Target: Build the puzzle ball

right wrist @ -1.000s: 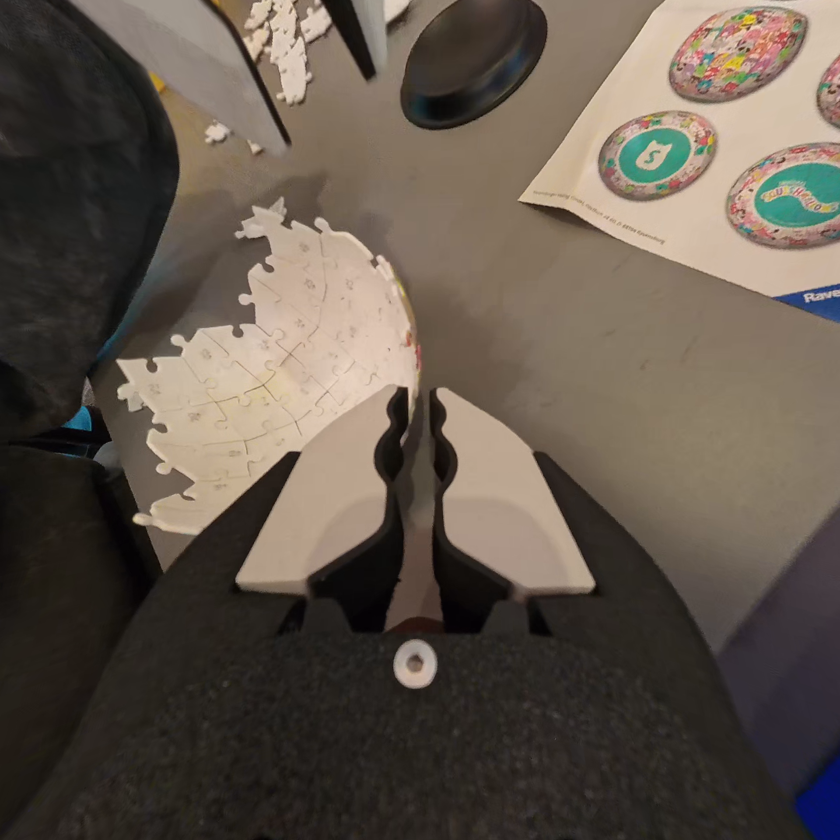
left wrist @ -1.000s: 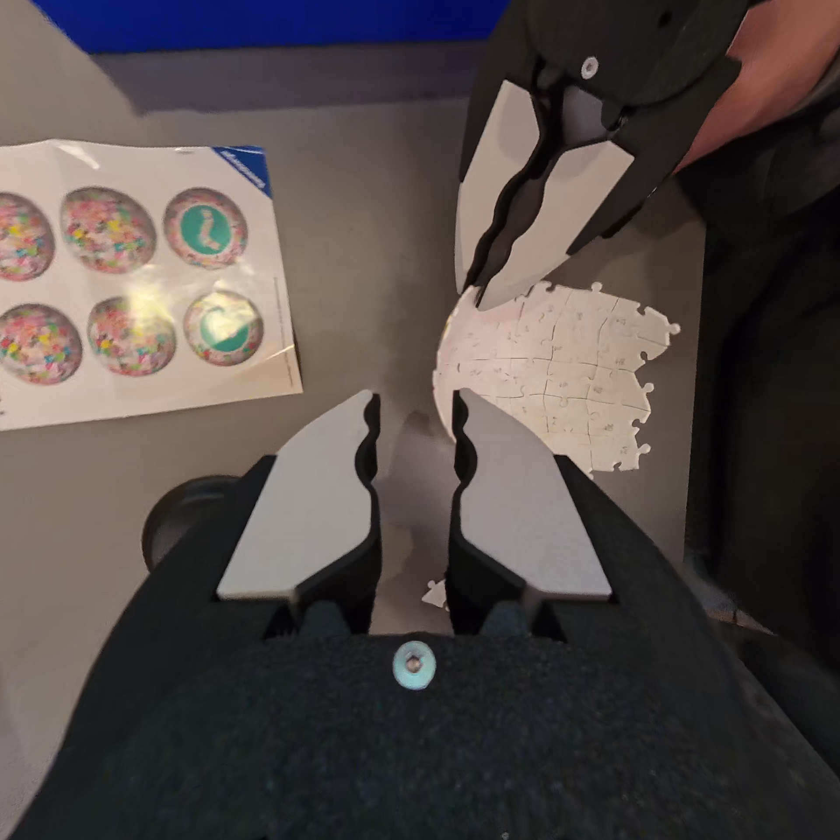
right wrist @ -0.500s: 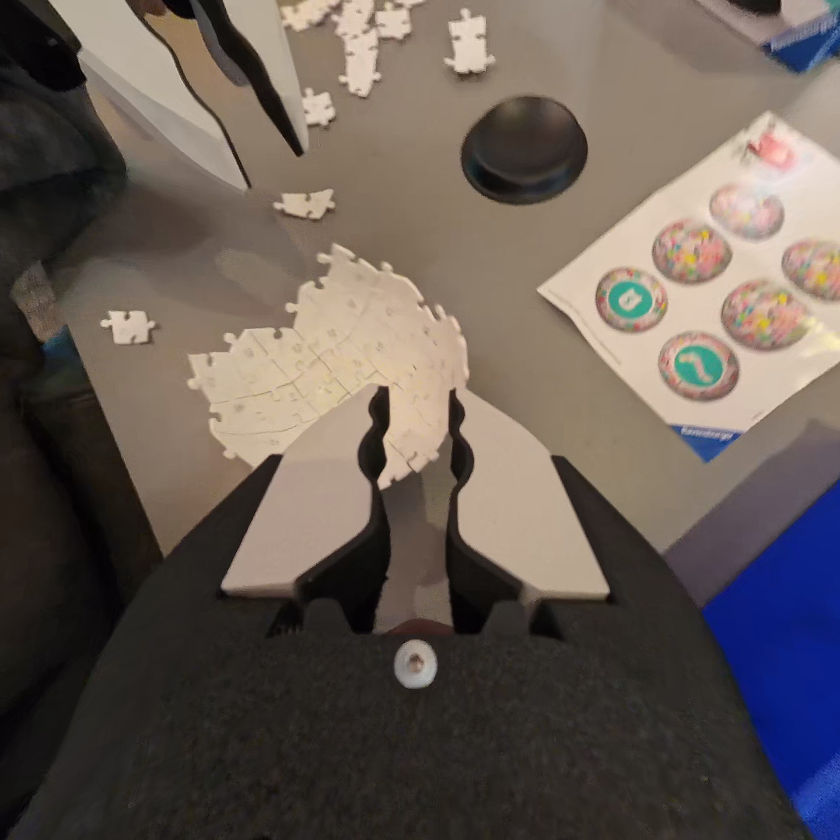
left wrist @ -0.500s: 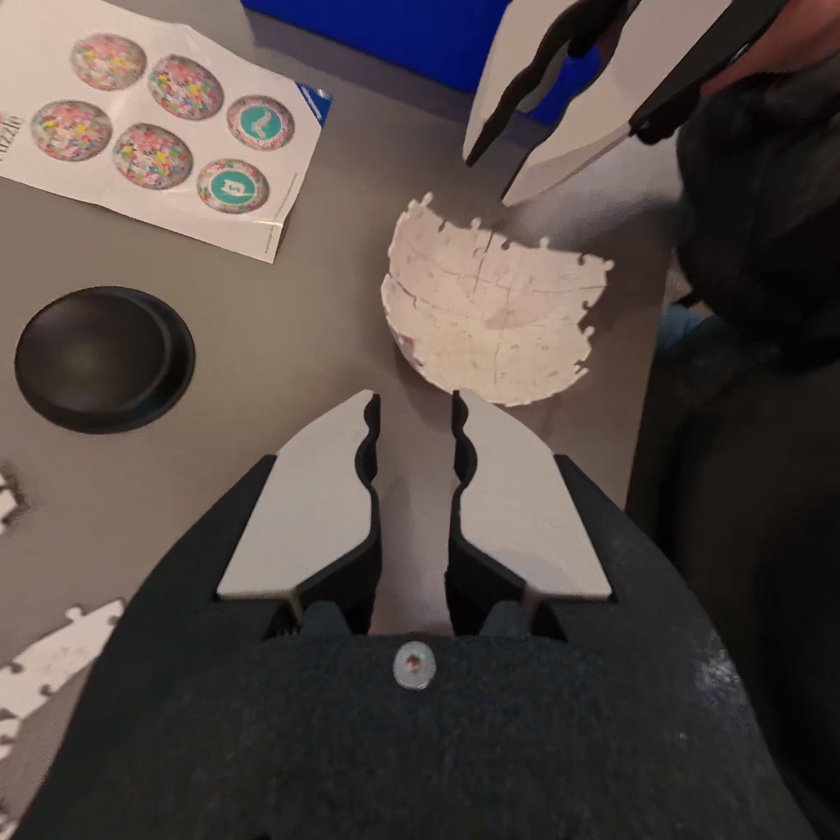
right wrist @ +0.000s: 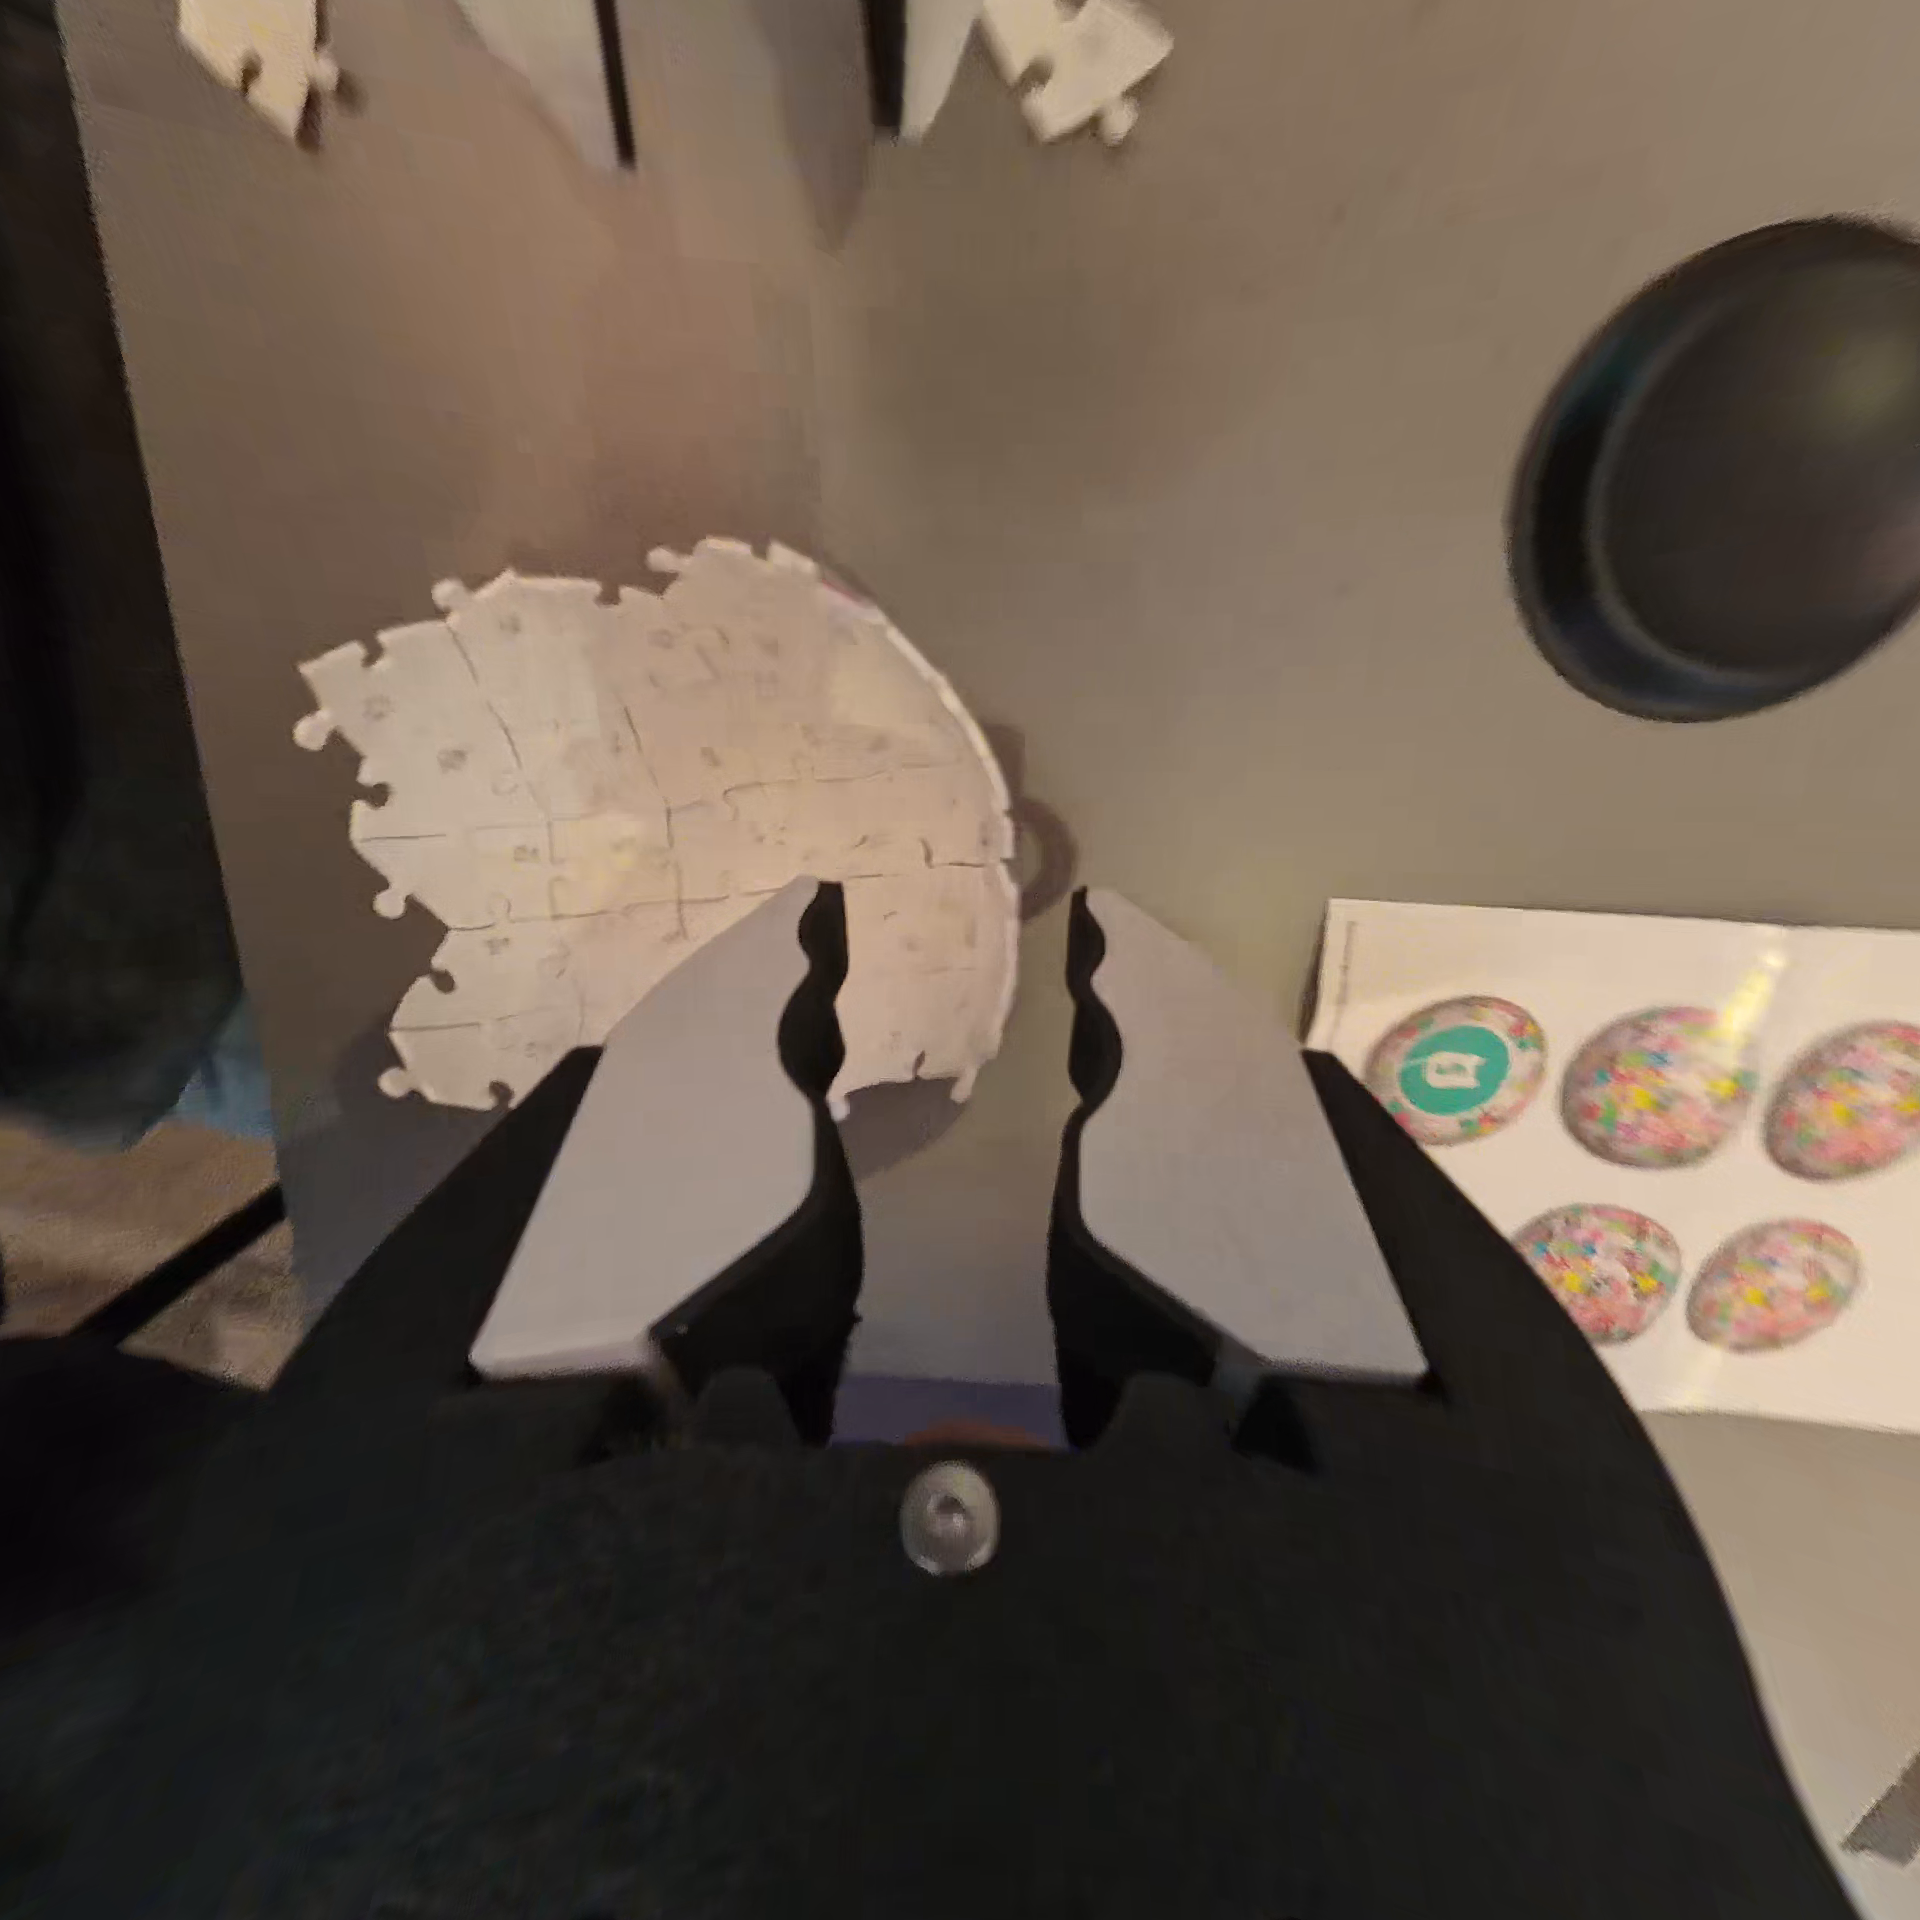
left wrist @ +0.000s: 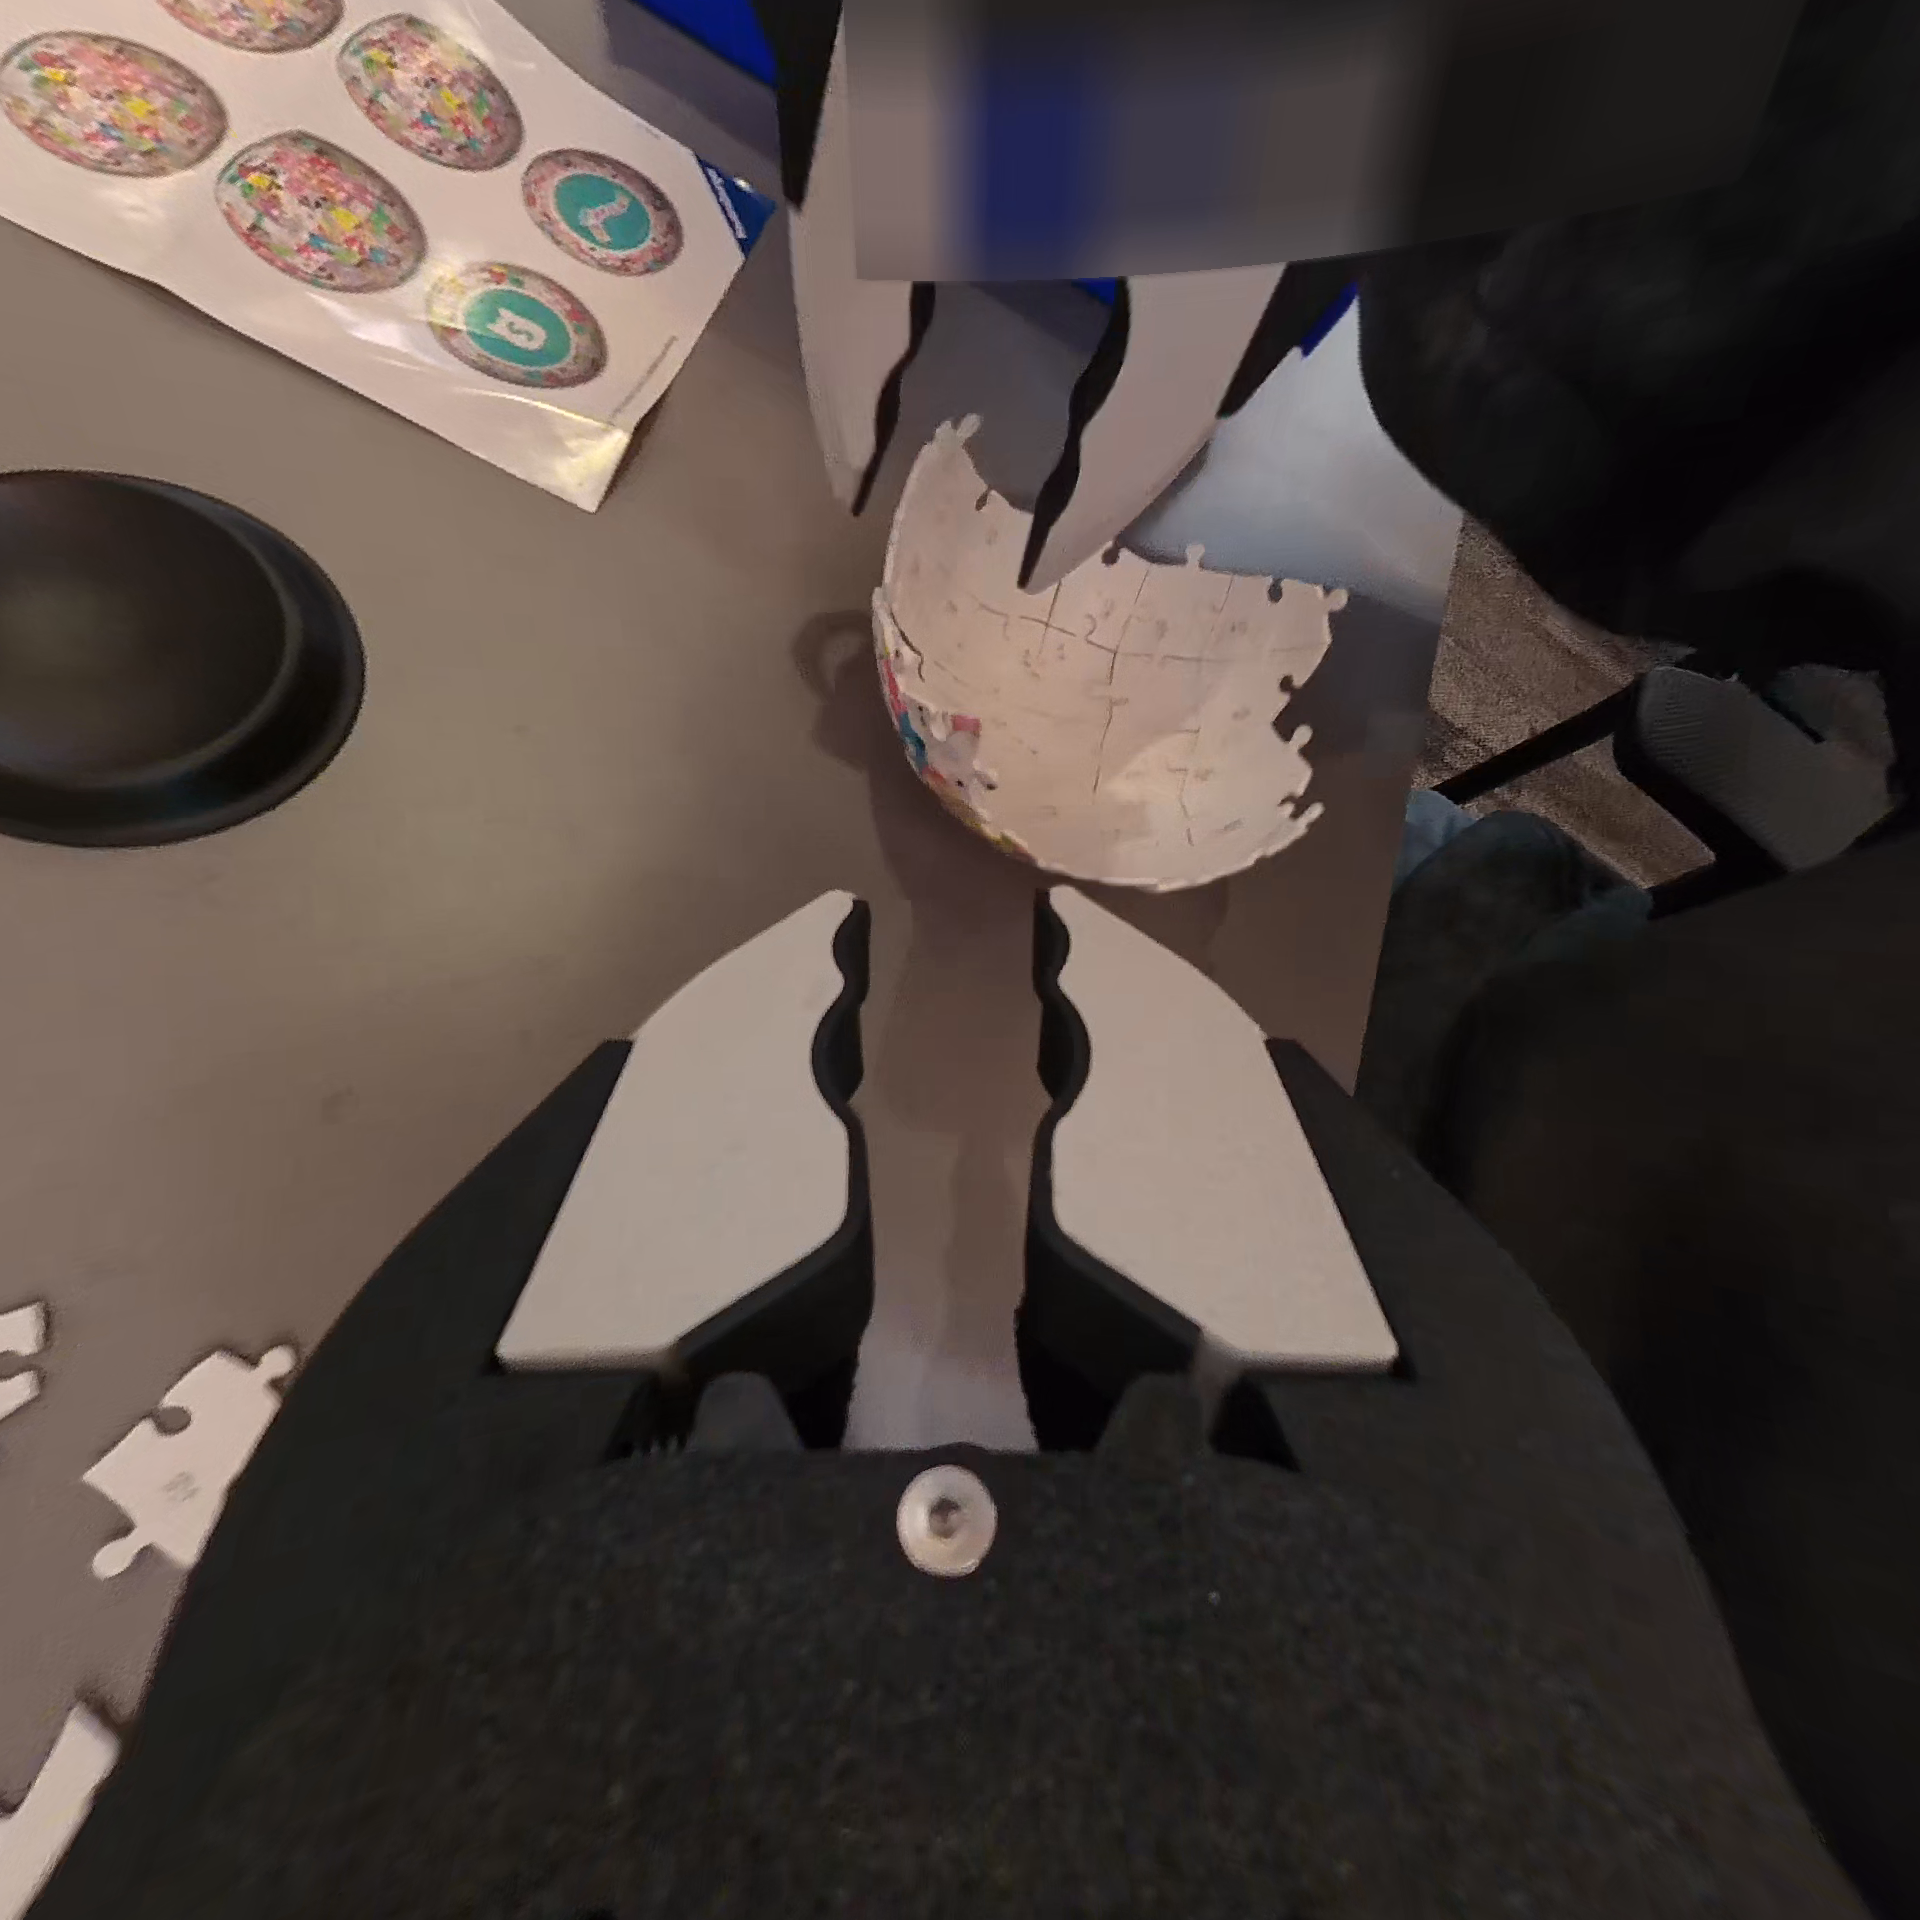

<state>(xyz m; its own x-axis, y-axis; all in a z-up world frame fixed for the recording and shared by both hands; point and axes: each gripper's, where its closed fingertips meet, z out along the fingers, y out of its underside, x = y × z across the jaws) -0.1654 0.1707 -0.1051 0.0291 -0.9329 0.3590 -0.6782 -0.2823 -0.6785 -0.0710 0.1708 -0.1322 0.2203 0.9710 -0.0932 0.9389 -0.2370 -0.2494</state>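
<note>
Presently, both the left gripper (left wrist: 945,914) and right gripper (right wrist: 948,902) hover released and empty over the half-built puzzle ball shell (left wrist: 1107,717) resting on the counter (left wrist: 582,852); a careless pinch on its rim could pop joints apart.

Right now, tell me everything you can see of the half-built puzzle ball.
The puzzle ball is a partly built curved shell of interlocked pieces, lying on the grey table near its edge. Its hollow white inside faces up; a colourful printed outside shows along one rim. The open edge is jagged with tabs. The right tool hovers open over its rim; contact is unclear.
</note>
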